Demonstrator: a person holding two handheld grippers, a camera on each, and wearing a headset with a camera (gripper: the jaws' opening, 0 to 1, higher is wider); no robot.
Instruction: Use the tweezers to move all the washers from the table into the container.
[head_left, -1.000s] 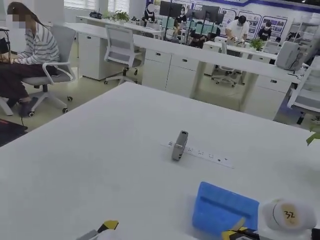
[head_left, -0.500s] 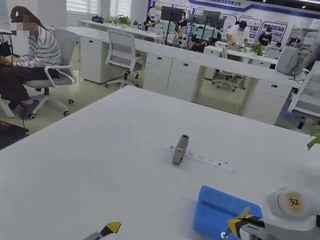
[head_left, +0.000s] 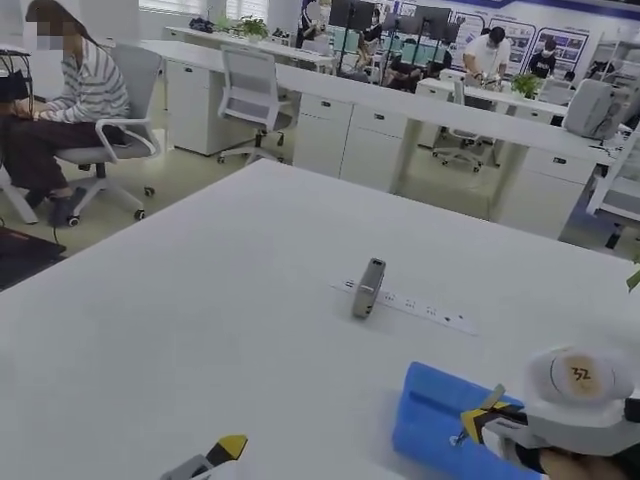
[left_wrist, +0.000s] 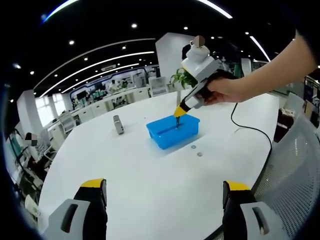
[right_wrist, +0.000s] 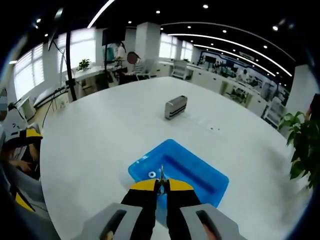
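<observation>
The right gripper (right_wrist: 161, 186) has its jaws pressed together on the tweezers (right_wrist: 161, 174), which project forward from between the yellow fingertips. The tweezers point down into the blue container (right_wrist: 192, 172), with their tips above its floor. One washer (right_wrist: 152, 174) lies on the floor of the container, just beside the tips of the tweezers; whether the tips touch it cannot be told. In the left gripper view a hand (left_wrist: 225, 90) holds the right gripper (left_wrist: 181, 109) above the container (left_wrist: 165, 135). Two more washers (left_wrist: 193, 148) lie on the white table (left_wrist: 125, 170) just outside the container, off the corner nearest the table edge, close together and apart from the tweezers. The left gripper (left_wrist: 164, 184) has its jaws spread wide and faces the container from well apart. In the head view a grey adapter (head_left: 368, 288) stands on a power strip (head_left: 430, 312) on the table beyond the container, well apart from it
</observation>
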